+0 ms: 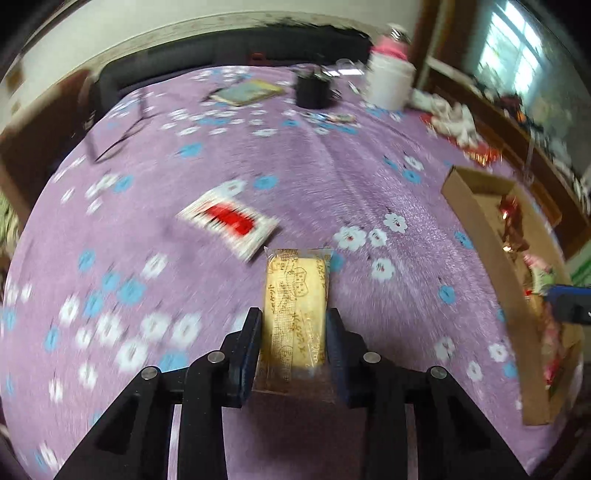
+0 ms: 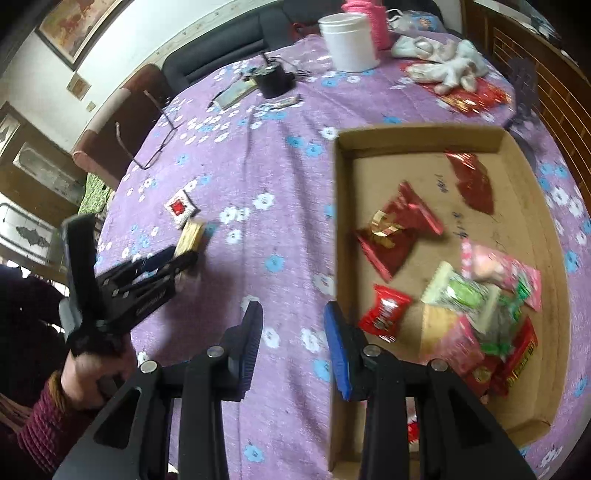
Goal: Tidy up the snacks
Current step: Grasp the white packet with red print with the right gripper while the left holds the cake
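My left gripper point(image 1: 294, 317) is shut on a yellow wrapped biscuit pack point(image 1: 295, 295), held above the purple flowered cloth. The same pack point(image 2: 190, 233) and left gripper point(image 2: 184, 254) show in the right wrist view at the left. A white and red snack packet point(image 1: 229, 219) lies on the cloth just beyond it and also shows in the right wrist view point(image 2: 180, 208). The cardboard box point(image 2: 341, 221) at the right holds several snack packets point(image 2: 469, 295). My right gripper point(image 2: 291, 314) is open and empty, over the cloth by the box's left wall.
At the far side stand a white jar point(image 2: 349, 40), a pink bottle point(image 2: 373, 18), a black pot point(image 2: 273, 79), a booklet point(image 2: 236, 92) and glasses point(image 2: 147, 129). White cloth and red wrappers point(image 2: 454, 81) lie at the far right. The box point(image 1: 480, 236) sits to the right in the left wrist view.
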`<state>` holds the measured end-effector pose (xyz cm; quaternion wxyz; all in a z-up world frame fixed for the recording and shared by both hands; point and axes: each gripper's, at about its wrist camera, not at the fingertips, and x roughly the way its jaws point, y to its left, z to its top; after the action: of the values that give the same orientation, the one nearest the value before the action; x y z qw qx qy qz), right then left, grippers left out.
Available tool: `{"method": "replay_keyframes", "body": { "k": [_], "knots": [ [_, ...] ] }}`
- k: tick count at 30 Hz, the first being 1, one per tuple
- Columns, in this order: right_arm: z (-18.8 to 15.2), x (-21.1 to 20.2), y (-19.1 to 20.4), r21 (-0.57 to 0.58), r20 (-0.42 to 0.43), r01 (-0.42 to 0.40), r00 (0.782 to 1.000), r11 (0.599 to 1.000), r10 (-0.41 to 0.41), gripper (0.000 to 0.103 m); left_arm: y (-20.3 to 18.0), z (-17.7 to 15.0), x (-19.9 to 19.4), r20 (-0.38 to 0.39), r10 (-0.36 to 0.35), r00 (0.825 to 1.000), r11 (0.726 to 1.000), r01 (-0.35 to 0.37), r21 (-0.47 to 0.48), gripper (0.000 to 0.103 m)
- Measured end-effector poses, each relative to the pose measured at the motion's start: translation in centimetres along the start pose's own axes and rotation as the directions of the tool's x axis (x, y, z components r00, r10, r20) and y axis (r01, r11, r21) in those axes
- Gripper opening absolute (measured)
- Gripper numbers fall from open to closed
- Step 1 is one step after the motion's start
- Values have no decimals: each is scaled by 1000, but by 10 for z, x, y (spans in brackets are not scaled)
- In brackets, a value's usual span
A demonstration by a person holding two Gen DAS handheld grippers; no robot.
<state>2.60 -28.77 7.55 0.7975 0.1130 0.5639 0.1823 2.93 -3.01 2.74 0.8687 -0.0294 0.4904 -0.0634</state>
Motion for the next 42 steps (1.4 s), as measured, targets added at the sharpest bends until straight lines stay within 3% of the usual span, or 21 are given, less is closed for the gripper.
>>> {"method": "replay_keyframes", "body": {
  "k": [7, 9, 12, 13, 16, 21, 24, 26, 29, 34, 42],
  "knots": [
    [46, 48, 71, -181, -61, -64, 997, 981, 54, 34, 36, -39, -35, 7, 59, 998, 989, -58, -137, 36],
    [61, 70, 93, -218, -99, -105, 992, 970, 85, 40, 47, -46, -44, 9, 79, 997, 983, -76, -168, 36],
    [80, 104, 129, -296, -118, -85, 992, 951, 51, 43, 59, -58, -54, 2, 102, 995, 977, -99, -191, 36],
    [85, 117, 144, -347, -134, -87, 990, 934, 43, 49, 61, -60, -57, 2, 109, 994, 975, -106, -197, 36],
    [100, 144, 168, -414, -122, -43, 992, 909, -8, 49, 67, -67, -66, 6, 116, 993, 972, -112, -207, 36],
    [113, 175, 184, -497, -112, 31, 989, 867, -99, 49, 72, -73, -78, 18, 121, 992, 971, -115, -211, 36],
    [115, 190, 177, -474, -153, 38, 980, 880, -125, 47, 71, -74, -80, 22, 122, 992, 973, -115, -200, 36],
    [111, 187, 178, -507, -107, 71, 984, 859, -144, 30, 70, -73, -78, 23, 126, 992, 975, -119, -187, 36],
    [102, 178, 170, -479, -126, 33, 986, 877, -106, 25, 66, -71, -72, 18, 109, 994, 979, -105, -177, 36],
    [66, 138, 136, -368, -125, -11, 991, 930, -38, 24, 51, -66, -60, 12, 71, 997, 989, -69, -135, 36],
    [-13, 86, 88, -235, -86, 34, 995, 971, -55, 24, 4, -61, -43, 7, 17, 1000, 1000, -17, -13, 36]
  ]
}}
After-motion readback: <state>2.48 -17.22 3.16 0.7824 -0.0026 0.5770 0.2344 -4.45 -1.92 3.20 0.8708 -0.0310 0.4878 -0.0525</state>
